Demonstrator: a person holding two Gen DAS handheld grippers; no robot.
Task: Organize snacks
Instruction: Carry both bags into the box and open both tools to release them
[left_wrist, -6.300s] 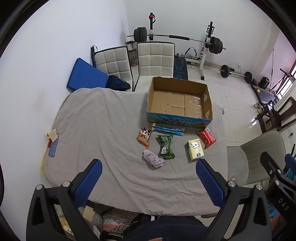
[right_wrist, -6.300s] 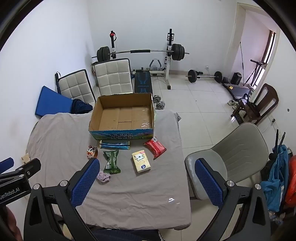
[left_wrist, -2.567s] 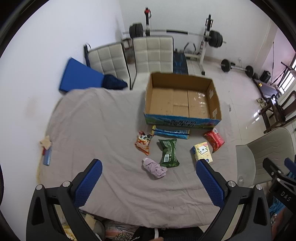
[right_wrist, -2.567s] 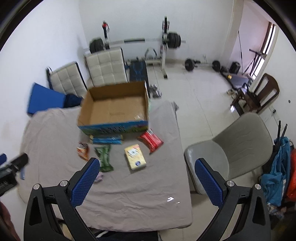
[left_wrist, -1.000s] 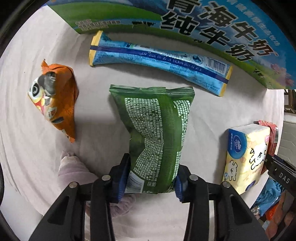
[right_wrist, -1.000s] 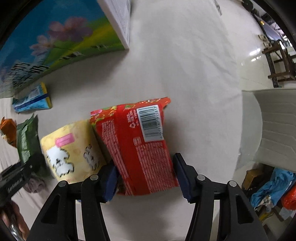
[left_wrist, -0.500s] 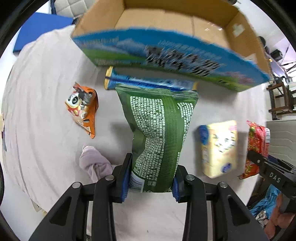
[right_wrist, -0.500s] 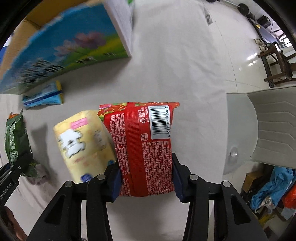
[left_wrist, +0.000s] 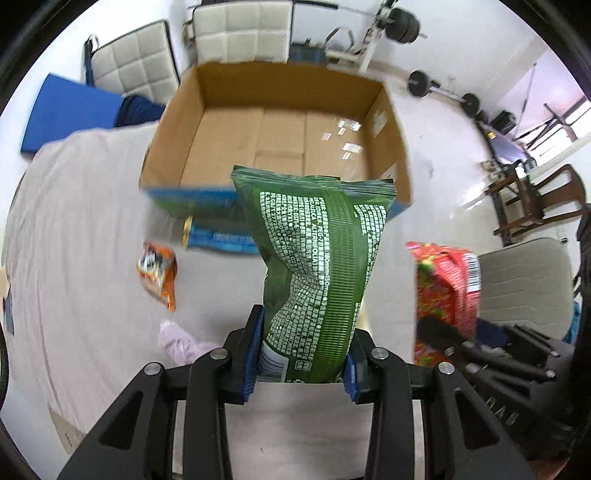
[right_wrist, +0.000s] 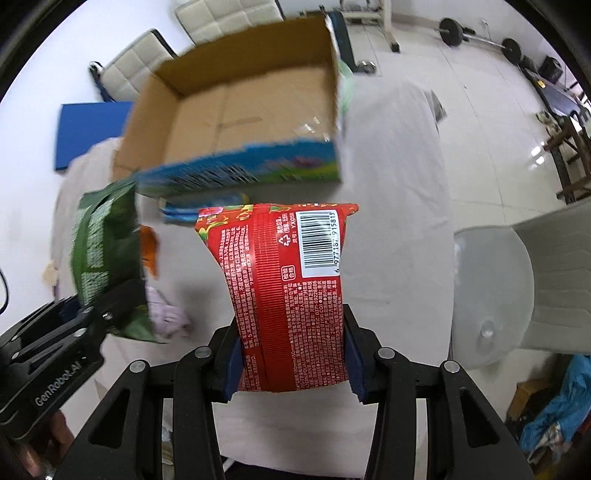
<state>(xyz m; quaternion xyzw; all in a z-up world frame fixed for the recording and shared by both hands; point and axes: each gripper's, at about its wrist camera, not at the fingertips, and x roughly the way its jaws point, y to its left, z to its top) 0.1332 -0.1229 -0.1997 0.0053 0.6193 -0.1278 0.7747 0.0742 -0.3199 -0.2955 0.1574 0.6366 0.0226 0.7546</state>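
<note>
Hand-held grippers clamp green packet (left_wrist: 317, 258) and red packet (right_wrist: 291, 295) above grey-clothed table (left_wrist: 81, 221), gym room

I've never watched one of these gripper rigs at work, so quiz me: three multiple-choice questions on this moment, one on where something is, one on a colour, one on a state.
1. Where is the orange snack packet?
A. inside the box
B. on the cloth-covered table
C. in a gripper

2. What colour is the bag in the right gripper?
A. red
B. green
C. yellow

3. What is in the cardboard box?
A. two bags
B. one bag
C. nothing

Answers:
1 B, it lies on the cloth in front of the box.
2 A, the red bag sits clamped there; the left gripper holds the green bag.
3 C, only bare cardboard floor shows.
</note>
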